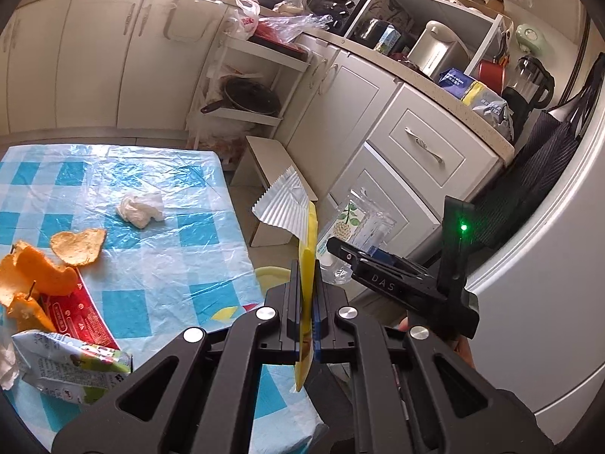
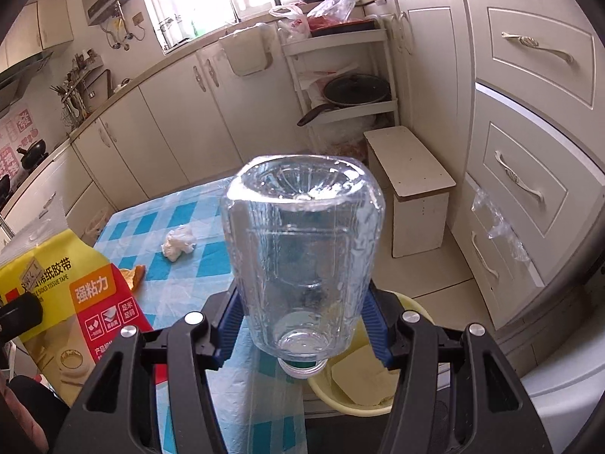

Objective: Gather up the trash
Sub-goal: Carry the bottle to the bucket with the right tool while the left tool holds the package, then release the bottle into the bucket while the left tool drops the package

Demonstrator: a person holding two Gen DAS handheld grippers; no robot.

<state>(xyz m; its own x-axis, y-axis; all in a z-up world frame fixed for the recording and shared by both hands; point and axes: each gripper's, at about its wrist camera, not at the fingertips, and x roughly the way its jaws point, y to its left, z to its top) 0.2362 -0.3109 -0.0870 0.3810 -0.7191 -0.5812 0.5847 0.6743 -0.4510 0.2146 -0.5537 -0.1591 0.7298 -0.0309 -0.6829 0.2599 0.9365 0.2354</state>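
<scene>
Desk (image 1: 159,265): low, covered by a blue-and-white checked cloth under clear plastic film; stands in a kitchen lined with cream cabinets (image 2: 529,121).

Wooden stool (image 2: 412,178): pale, on the floor between the desk's far corner and the drawer units.

Yellow basin (image 2: 359,397): on the floor just off the desk's near edge, below the right tool; a pale yellow slab lies inside.

Clear plastic bottle (image 2: 302,249): empty, uncapped, held off the desk with its base pointing away and its neck toward the camera. Right tool (image 2: 302,325) clamps it, blue pads pressed on either side of the lower body.

Yellow tape packet (image 2: 49,287): flat bag with red and orange panels and a silver crimped top edge, held in the air beside the bottle, over the desk's edge. Left tool (image 1: 307,291) is pinched tight on it, the packet edge-on between the fingers and sticking out above and below them.

Crumpled drink carton (image 1: 72,370): white and green, at the desk's near-left corner, lying over a red wrapper (image 1: 87,314).

Orange peel (image 1: 34,280): several curled pieces at the left edge, touching the red wrapper.

Crumpled white tissue (image 1: 140,209): alone toward the middle of the desk, well apart from the peel.
</scene>
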